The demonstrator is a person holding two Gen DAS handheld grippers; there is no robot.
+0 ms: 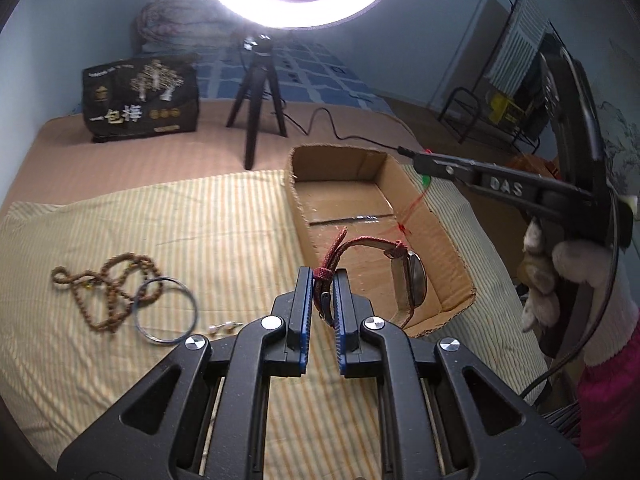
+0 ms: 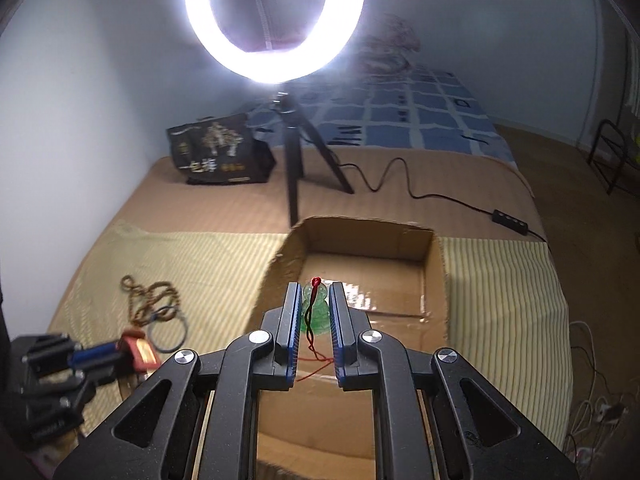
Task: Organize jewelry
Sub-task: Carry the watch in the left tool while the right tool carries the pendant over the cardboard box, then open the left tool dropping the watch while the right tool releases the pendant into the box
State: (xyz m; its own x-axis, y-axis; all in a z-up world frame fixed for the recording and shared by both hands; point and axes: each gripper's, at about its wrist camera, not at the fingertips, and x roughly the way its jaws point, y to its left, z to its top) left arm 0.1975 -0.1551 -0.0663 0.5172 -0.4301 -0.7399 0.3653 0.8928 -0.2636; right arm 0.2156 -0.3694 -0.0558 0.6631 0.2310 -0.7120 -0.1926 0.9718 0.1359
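Observation:
My left gripper [image 1: 323, 280] is shut on the red strap of a wristwatch [image 1: 412, 280] and holds it at the near left edge of an open cardboard box [image 1: 448, 240]. My right gripper [image 2: 315, 300] is shut on a green jade pendant [image 2: 318, 308] with a red cord, above the box [image 2: 434, 276]. The right gripper also shows in the left wrist view [image 1: 420, 160], over the box's far right. A brown bead necklace [image 1: 108, 284] and a dark bangle [image 1: 166, 310] lie on the striped cloth at the left. Small earrings [image 1: 224, 327] lie beside the bangle.
A ring light on a black tripod [image 1: 256, 108] stands behind the box, with its cable [image 2: 400, 184] running right. A black printed bag [image 1: 140, 100] sits at the back left. The striped cloth [image 1: 200, 220] covers the bed. A black wire rack [image 1: 500, 92] stands at the far right.

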